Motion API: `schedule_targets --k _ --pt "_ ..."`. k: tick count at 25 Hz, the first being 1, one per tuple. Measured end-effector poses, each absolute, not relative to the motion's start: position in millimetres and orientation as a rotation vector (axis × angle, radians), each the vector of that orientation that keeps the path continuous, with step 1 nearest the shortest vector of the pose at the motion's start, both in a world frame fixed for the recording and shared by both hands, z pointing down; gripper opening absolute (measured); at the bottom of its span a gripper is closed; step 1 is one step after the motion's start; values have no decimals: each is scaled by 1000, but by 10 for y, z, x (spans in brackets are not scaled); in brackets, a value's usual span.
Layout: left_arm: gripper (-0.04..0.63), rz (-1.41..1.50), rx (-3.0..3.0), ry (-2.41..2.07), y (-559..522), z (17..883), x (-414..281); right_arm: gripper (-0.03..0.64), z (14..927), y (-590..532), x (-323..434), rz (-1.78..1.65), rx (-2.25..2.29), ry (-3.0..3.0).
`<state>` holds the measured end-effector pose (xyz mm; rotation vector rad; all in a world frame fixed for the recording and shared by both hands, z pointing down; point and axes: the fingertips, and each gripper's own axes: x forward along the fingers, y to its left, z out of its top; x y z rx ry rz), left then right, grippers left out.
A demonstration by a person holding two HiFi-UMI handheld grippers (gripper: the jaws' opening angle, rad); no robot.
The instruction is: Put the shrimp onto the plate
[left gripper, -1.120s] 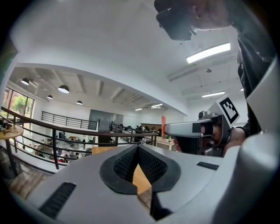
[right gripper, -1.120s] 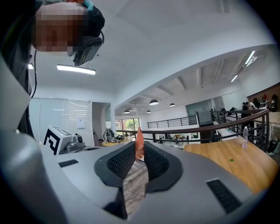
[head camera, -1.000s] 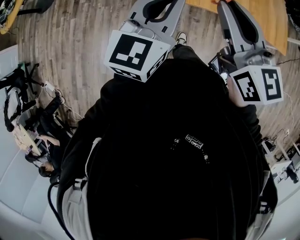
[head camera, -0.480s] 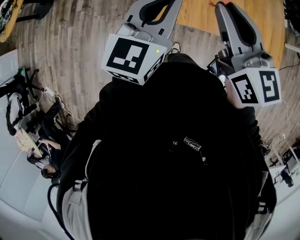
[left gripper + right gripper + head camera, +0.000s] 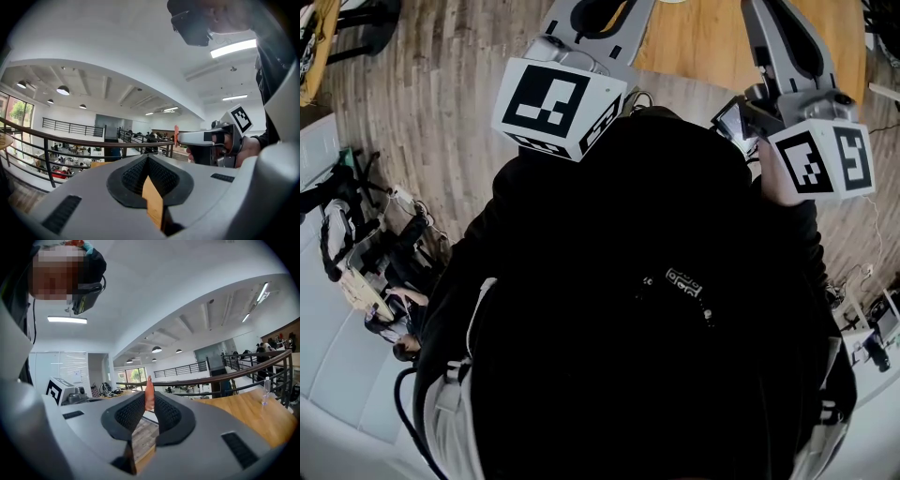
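Observation:
In the right gripper view an orange shrimp [image 5: 149,395] stands upright, pinched between the dark pads, so my right gripper [image 5: 149,401] is shut on it. The left gripper view shows that gripper from the side [image 5: 206,138], with the shrimp [image 5: 176,134] poking out at its tip. My left gripper [image 5: 148,158] is shut with nothing between its tips. In the head view both marker cubes [image 5: 558,106] [image 5: 821,159] are held high in front of the person's black top, and the jaw tips run off the top edge. I see no plate clearly.
A wooden table [image 5: 703,47] lies ahead of both grippers, also at the right of the right gripper view [image 5: 243,413], with a clear bottle [image 5: 266,391] on it. Beyond is a railing [image 5: 70,140] over an open hall. Chairs and gear [image 5: 366,253] sit at the left on plank floor.
Both grippers have moved up and forward towards the wooden table, and more of the tabletop shows at the top of the head view. The right gripper still holds the shrimp.

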<state>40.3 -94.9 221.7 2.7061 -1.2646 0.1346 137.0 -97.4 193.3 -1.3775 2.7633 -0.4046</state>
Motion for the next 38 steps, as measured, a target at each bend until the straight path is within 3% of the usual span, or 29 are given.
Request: schedule_targets --k 11,38 --pt "-6 210 2675 -1289 -1231 2392 550 72 2132 -1444 1711 -495 -1323 2799" --pt "-6 171 2873 -977 -1249 2023 708 72 1974 -1027 1896 -500 -1588 2582"
